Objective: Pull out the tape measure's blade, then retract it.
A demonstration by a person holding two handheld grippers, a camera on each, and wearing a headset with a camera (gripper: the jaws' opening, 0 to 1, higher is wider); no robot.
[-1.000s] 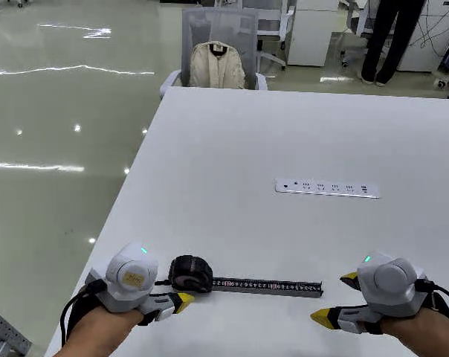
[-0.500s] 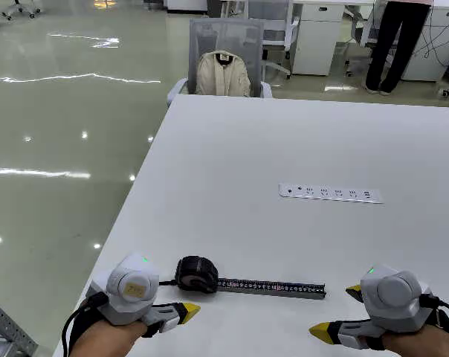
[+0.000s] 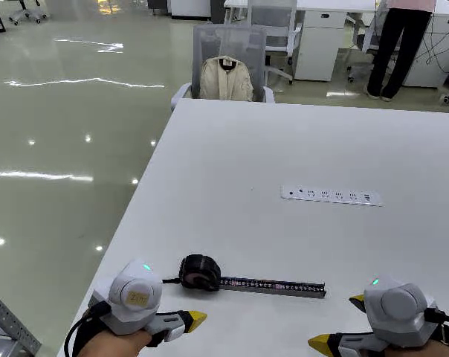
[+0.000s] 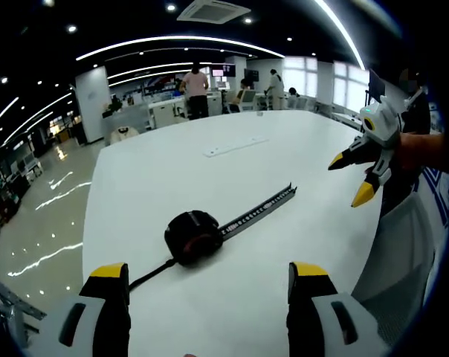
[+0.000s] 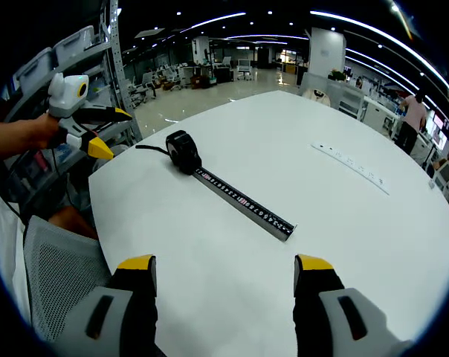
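On the white tabletop (image 3: pixel 284 141), near its front-left corner: a black tape measure (image 3: pixel 200 271), flat on its side. Blade (image 3: pixel 273 286) pulled out toward the right and lying flat on the surface. A thin black wrist cord (image 4: pixel 150 274) trailing from the case toward the left gripper. Touched by neither gripper.

Just left of the case and nearer the front edge: the left gripper (image 3: pixel 186 321), held in a hand. Its 2 yellow-tipped fingers (image 4: pixel 109 271) spread wide and grasping nothing. Case and cord framed between them in the left gripper view, short of contact.

Past the blade's free end, to the right and nearer the front edge: the right gripper (image 3: pixel 337 323). Its 2 fingers likewise parted and bare, pointed left toward the blade. Blade end near them in the right gripper view, but apart.

Farther back on the tabletop, well apart from the tape measure: a white power strip (image 3: pixel 330 195), roughly parallel to the blade. Past the far edge: a grey mesh chair (image 3: pixel 224 41) with a cream jacket (image 3: pixel 224 78) over its back, a glossy floor (image 3: pixel 61 149), and a person (image 3: pixel 394 37) standing by white cabinets (image 3: pixel 314 37) at the back right.
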